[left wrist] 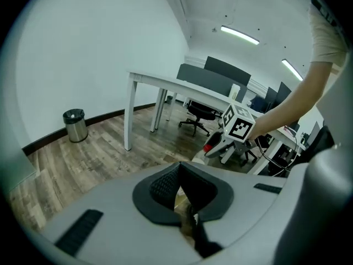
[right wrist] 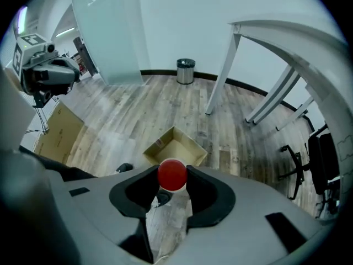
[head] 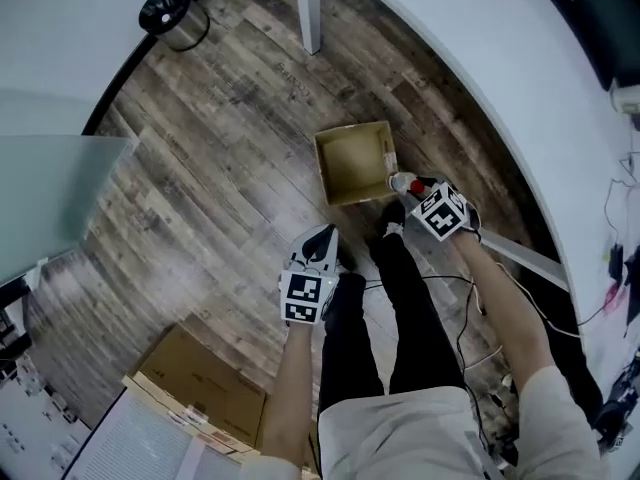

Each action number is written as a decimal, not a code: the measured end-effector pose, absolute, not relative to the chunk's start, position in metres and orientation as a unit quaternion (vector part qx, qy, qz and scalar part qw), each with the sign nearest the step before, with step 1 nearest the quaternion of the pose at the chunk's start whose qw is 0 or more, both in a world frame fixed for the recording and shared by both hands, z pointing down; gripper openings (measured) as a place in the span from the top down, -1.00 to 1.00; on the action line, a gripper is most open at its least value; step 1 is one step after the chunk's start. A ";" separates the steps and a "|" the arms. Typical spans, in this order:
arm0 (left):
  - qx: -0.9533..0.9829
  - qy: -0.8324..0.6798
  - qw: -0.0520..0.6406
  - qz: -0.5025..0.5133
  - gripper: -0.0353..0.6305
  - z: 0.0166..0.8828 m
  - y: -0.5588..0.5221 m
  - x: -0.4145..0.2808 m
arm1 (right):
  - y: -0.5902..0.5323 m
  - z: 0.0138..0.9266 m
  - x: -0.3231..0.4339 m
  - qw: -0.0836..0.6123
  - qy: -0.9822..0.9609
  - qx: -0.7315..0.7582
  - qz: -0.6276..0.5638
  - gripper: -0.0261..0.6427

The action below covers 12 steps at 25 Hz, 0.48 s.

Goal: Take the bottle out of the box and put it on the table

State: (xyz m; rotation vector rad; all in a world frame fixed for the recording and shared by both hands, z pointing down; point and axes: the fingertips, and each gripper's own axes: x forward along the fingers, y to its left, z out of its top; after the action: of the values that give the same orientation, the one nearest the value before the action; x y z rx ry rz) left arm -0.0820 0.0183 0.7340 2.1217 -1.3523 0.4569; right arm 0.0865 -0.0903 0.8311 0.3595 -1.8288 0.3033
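Observation:
In the head view my right gripper (head: 415, 190) is shut on a clear bottle (head: 403, 182) with a red cap, held just above the near right corner of the open cardboard box (head: 322, 168) on the floor. The right gripper view shows the red cap (right wrist: 172, 174) between the black pads (right wrist: 207, 195), high over the empty box (right wrist: 175, 148). My left gripper (head: 320, 243) hangs by the person's left leg, its jaws together with nothing held. From the left gripper view I see the right gripper (left wrist: 220, 143) and the bottle's cap (left wrist: 208, 146). The white table (head: 480, 78) curves along the right.
A black-lidded trash bin (head: 172, 16) stands by the far wall. A white table leg (head: 308, 8) is beyond the box. Flattened cardboard (head: 200, 383) lies at the lower left. Cables trail by the person's right leg (head: 470, 308). An office chair (left wrist: 198, 112) sits under a desk.

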 end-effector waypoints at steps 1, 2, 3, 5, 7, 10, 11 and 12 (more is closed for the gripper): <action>0.798 -0.502 0.286 0.169 0.85 0.724 0.017 -0.077 | -0.090 0.816 0.090 0.591 -0.782 0.152 0.123 0.38; 0.802 -0.499 0.284 0.167 0.85 0.714 0.016 -0.073 | -0.088 0.802 0.092 0.594 -0.781 0.152 0.117 0.38; 0.805 -0.496 0.280 0.164 0.85 0.705 0.014 -0.070 | -0.085 0.788 0.094 0.594 -0.781 0.155 0.115 0.38; 0.815 -0.485 0.272 0.164 0.85 0.685 0.012 -0.062 | -0.080 0.760 0.098 0.591 -0.781 0.163 0.116 0.38; 0.825 -0.474 0.261 0.166 0.85 0.663 0.008 -0.055 | -0.077 0.731 0.100 0.588 -0.783 0.167 0.115 0.38; 0.838 -0.457 0.247 0.170 0.85 0.625 -0.002 -0.045 | -0.077 0.688 0.102 0.579 -0.788 0.171 0.117 0.38; 0.840 -0.454 0.244 0.170 0.85 0.613 -0.005 -0.042 | -0.076 0.674 0.103 0.577 -0.790 0.171 0.117 0.38; 0.842 -0.451 0.241 0.170 0.85 0.601 -0.005 -0.037 | -0.074 0.660 0.105 0.576 -0.791 0.170 0.116 0.38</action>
State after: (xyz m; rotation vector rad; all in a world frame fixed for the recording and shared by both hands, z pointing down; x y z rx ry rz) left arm -0.0374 -0.0048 0.6013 2.3038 -1.2338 0.4651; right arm 0.1048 -0.0739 0.6605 0.3987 -1.8517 0.2721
